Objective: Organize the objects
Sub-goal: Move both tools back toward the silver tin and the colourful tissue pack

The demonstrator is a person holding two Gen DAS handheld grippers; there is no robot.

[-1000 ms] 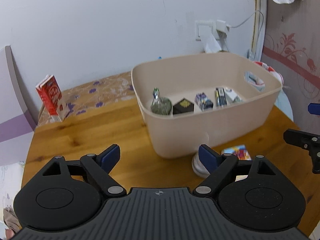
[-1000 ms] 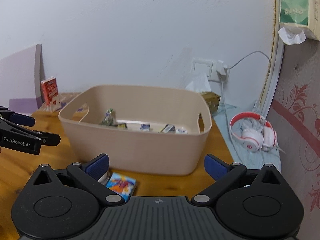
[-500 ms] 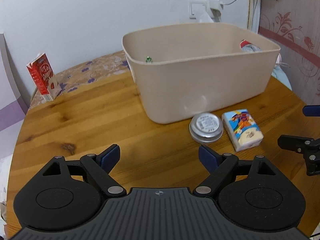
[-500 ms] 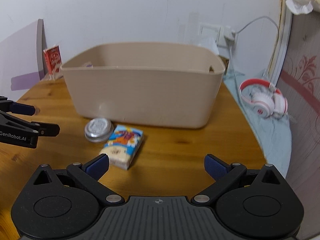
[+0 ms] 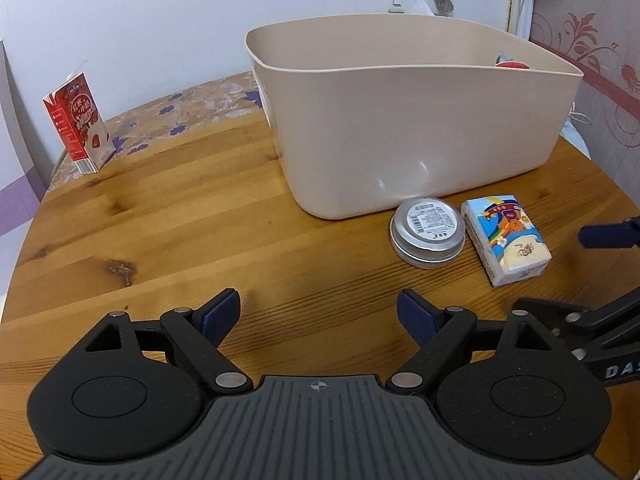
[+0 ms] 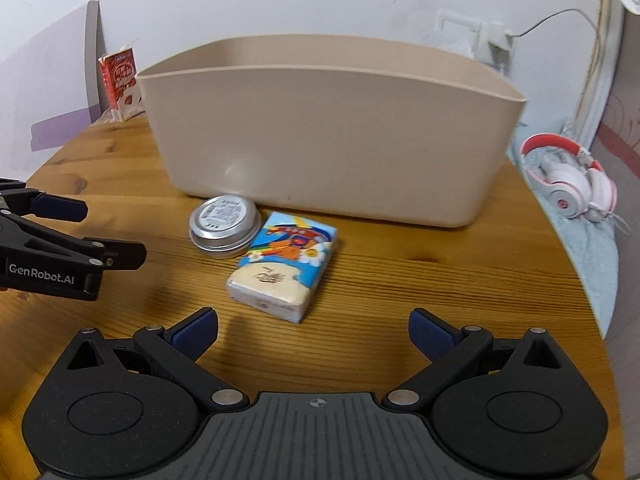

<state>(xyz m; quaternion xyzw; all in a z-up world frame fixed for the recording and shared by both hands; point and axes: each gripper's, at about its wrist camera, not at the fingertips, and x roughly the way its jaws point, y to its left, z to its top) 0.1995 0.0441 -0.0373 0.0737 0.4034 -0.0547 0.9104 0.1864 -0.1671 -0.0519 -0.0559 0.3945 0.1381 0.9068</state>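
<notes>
A: What sits by the beige plastic tub?
B: A round silver tin and a cartoon-printed tissue pack lie touching, just before it on the round wooden worktop.
A: The grippers?
B: Left gripper and right gripper hover low, fingers wide, holding nothing.

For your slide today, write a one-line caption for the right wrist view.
Open right gripper faces a tissue pack and round tin before a beige bin.
</notes>
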